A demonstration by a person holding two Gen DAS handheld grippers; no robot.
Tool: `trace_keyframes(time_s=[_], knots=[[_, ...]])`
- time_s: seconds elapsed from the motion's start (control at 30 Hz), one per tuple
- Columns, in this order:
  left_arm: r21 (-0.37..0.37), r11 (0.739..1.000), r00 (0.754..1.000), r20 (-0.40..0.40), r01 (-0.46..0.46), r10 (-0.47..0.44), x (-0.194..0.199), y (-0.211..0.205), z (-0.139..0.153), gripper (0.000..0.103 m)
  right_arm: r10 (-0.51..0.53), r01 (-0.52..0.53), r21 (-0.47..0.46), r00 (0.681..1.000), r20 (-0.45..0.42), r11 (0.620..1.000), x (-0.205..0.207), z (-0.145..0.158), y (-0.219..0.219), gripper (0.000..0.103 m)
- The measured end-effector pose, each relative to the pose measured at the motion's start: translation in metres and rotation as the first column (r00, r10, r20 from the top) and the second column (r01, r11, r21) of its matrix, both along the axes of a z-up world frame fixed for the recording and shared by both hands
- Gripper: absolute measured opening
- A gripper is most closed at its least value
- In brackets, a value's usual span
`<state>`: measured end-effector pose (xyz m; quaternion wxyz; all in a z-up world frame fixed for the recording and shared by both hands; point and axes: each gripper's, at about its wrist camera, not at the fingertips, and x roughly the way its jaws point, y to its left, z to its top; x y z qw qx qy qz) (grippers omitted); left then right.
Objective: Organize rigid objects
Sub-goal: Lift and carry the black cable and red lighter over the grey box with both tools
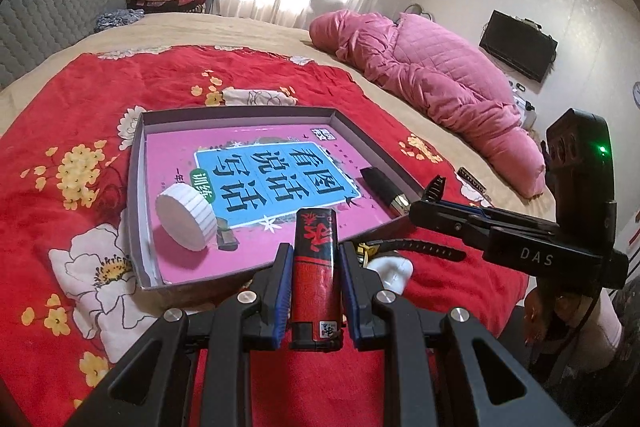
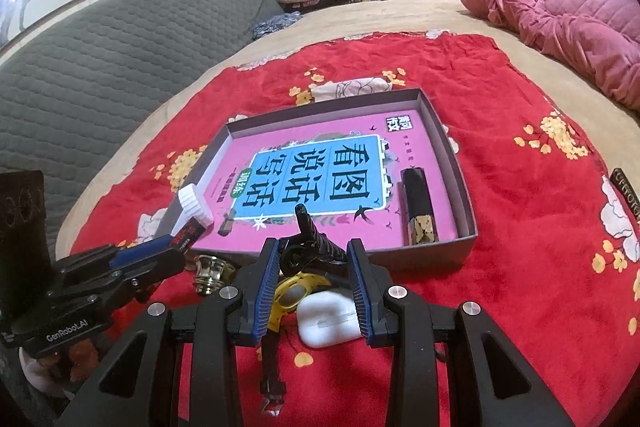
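My left gripper (image 1: 316, 255) is shut on a red and black lighter (image 1: 314, 279), held upright over the near rim of a shallow grey box (image 1: 136, 187). A pink book (image 1: 256, 163) lines the box, with a white ribbed cap (image 1: 184, 219) and a black, gold-ended tube (image 1: 384, 187) lying on it. My right gripper (image 2: 313, 247) hovers just before the box's near wall (image 2: 452, 147), its pads closed on a black ribbed clip-like object (image 2: 308, 247) that sticks up between them. The left gripper (image 2: 168, 247) shows at the left of this view.
On the red flowered cloth (image 2: 520, 227) under the right gripper lie a yellow watch (image 2: 294, 291), a white earbud case (image 2: 328, 319) and a brass knob (image 2: 209, 269). A pink quilt (image 1: 432, 75) is bunched at the far right of the bed. The grey headboard (image 2: 100, 67) is at left.
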<state>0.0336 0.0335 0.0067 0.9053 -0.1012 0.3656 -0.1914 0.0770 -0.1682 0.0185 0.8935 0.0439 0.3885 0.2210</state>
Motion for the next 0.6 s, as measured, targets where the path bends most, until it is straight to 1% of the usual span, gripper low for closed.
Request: trace_keyframes(time_s=[0.6], knots=[[-0.034,0.997,0.997,0.007,-0.074,0.074,0.02,0.006,0.001,0.023,-0.039,0.039,-0.011,0.999,0.021,0.999,0.017,0.003,-0.004,0.035]])
